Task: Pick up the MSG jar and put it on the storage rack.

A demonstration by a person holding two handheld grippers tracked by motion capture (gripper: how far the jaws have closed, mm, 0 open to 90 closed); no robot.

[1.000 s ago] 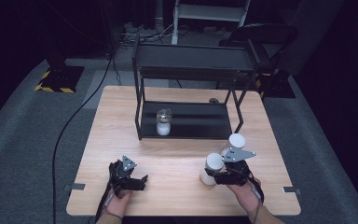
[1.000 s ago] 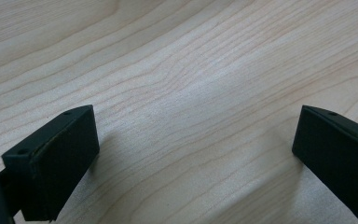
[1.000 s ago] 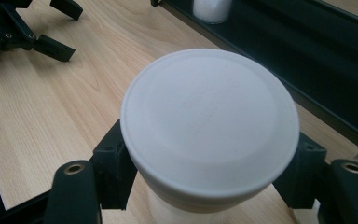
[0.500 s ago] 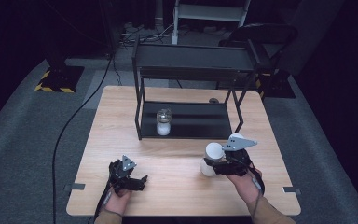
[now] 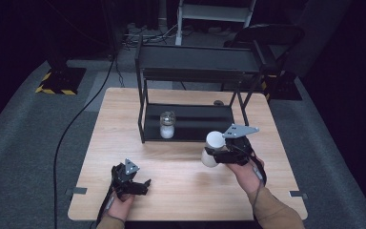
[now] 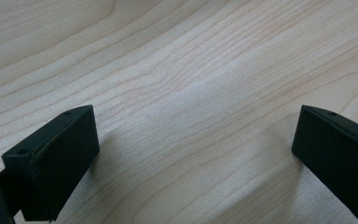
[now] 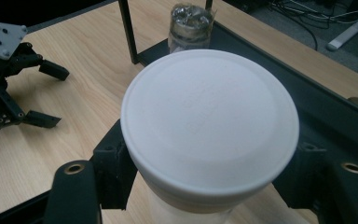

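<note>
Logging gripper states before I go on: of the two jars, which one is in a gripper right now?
The white-lidded jar, clamped in the right gripper above the table. The clear jar stands free on the black rack's bottom shelf.

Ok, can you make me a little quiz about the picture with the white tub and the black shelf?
1. True or false: the right gripper is shut on the white tub.
2. What stands on the black shelf's bottom level? A) a glass jar B) a red ball C) a book
3. Fill in: the left gripper is open over bare ____.

Key: 1 true. 2 A, the glass jar. 3 wood, the wooden table.
</note>
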